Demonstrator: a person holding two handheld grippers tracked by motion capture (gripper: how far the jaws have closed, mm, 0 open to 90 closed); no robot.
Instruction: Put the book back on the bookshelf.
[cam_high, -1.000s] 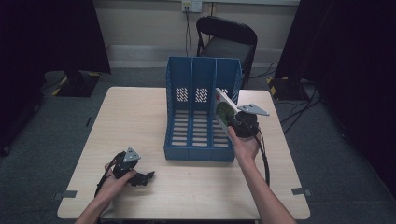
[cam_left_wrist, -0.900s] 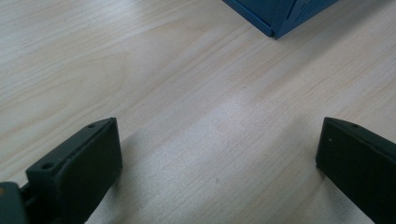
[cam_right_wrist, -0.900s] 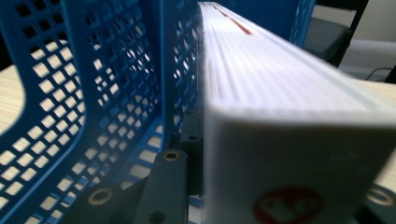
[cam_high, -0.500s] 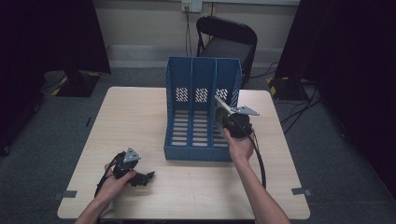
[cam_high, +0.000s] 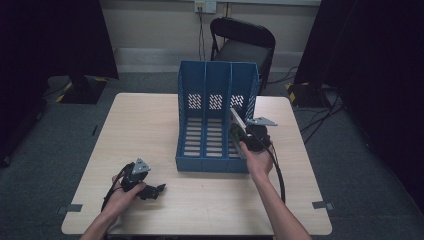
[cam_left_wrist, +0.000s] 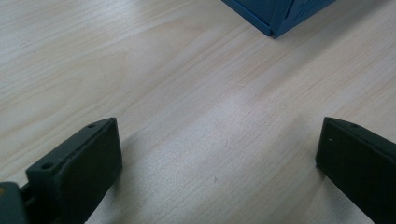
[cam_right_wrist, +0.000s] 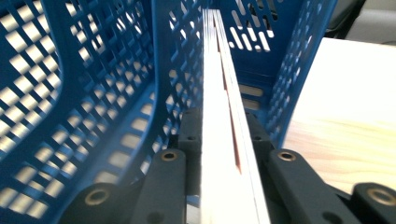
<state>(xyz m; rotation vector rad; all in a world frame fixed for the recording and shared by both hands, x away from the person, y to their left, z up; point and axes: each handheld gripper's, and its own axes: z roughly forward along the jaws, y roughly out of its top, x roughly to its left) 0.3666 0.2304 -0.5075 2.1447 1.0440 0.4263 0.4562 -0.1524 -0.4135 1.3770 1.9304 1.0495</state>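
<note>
A blue three-slot file rack stands on the light wood table. My right gripper is shut on a thin book or booklet, held edge-on inside the rack's right slot. In the right gripper view the booklet runs straight ahead between the slot's perforated blue walls, and both jaws press against it. My left gripper rests low on the table near the front left, open, with bare wood between its pads.
A black folding chair stands behind the table's far edge. Cables trail from both grippers. A corner of the blue rack appears at the top of the left gripper view. Dark floor surrounds the table.
My right gripper has moved down and forward with the booklet, lowering it into the rack's right slot. The left gripper has stayed still.
</note>
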